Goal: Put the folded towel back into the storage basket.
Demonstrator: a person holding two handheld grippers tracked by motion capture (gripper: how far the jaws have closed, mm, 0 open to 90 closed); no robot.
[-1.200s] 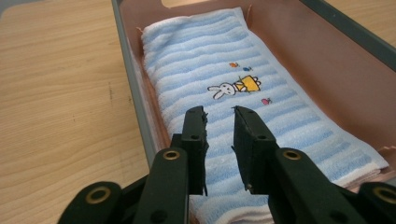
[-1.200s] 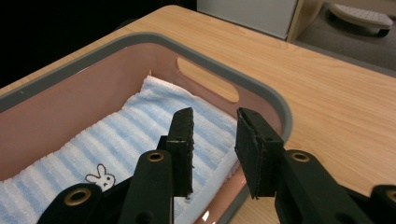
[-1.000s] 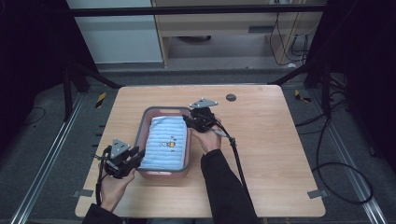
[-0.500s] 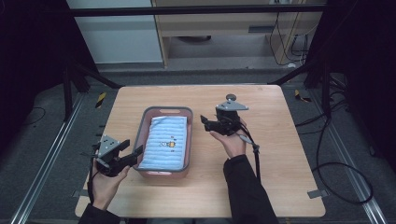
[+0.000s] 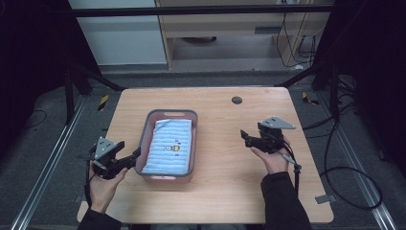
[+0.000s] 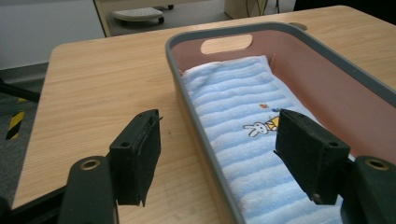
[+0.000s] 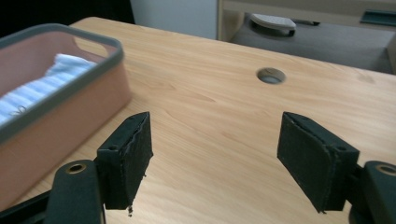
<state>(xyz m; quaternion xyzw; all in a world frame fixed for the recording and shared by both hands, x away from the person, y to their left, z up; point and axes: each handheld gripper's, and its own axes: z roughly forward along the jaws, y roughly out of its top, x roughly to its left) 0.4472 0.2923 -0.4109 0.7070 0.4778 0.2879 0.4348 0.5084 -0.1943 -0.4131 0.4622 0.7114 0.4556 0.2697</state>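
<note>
The folded blue striped towel (image 5: pixel 168 152) lies flat inside the pink basket (image 5: pixel 167 114) on the tabletop (image 5: pixel 220 191). The left gripper (image 5: pixel 134 157) straddles the basket's near wall, fingers just opened wide, gripping nothing. The right gripper (image 5: pixel 245 138) hovers well apart, fingers likewise just opened wide and empty.

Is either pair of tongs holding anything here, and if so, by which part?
Nothing is held. The left tongs stand open astride the basket rim without gripping it, the towel lying inside. The right tongs stand open over bare table.
</note>
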